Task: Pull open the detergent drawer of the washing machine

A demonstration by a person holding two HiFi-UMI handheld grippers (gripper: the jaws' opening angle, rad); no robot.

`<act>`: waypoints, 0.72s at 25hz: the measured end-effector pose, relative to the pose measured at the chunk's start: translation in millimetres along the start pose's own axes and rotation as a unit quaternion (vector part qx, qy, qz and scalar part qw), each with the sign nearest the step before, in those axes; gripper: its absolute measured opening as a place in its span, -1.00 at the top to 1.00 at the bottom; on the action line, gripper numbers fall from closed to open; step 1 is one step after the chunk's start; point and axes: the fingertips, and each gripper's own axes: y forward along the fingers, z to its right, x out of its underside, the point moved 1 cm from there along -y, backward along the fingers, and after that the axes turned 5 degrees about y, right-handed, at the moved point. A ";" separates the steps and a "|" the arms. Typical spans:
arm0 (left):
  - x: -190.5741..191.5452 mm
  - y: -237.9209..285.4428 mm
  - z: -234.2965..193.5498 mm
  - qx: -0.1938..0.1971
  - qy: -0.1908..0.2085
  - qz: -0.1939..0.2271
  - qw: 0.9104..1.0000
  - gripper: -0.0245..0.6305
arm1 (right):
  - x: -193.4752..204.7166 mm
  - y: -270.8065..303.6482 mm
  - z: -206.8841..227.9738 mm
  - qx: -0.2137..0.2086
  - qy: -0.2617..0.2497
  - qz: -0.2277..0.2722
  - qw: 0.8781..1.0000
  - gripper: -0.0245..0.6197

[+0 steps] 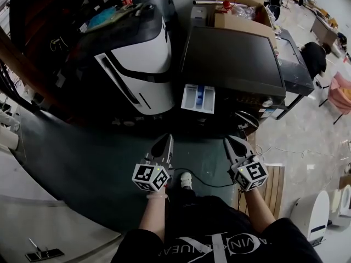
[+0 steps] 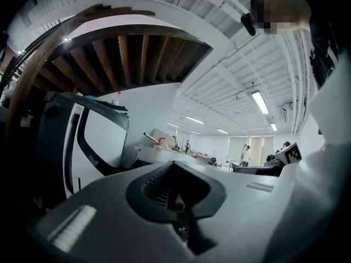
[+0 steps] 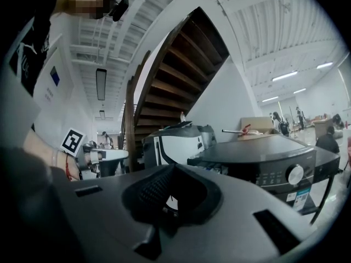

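The dark grey washing machine (image 1: pixel 233 62) stands ahead of me, with its control knob (image 1: pixel 267 102) at the front right. Its white detergent drawer (image 1: pixel 198 98), with a blue compartment inside, sticks out from the front left. My left gripper (image 1: pixel 164 142) and right gripper (image 1: pixel 232 143) hang side by side close to my body, well short of the drawer, both shut and empty. The right gripper view shows the machine (image 3: pixel 263 158) and its knob (image 3: pixel 295 174) past the right gripper (image 3: pixel 170 204). The left gripper (image 2: pixel 176 207) points level across the room.
A white and black appliance (image 1: pixel 137 64) stands left of the washer. Cardboard boxes (image 1: pixel 241 10) sit behind it. A black cable (image 1: pixel 205 181) crosses the dark floor mat and a wooden board (image 1: pixel 274 186) lies at my right. A wooden staircase (image 3: pixel 181 75) rises on the left. A person (image 1: pixel 315 56) sits far right.
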 end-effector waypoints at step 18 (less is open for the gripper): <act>-24.3 -2.7 -4.6 0.001 0.030 0.003 1.000 0.90 | -24.9 3.1 -4.3 -0.001 -0.007 0.023 1.000 0.89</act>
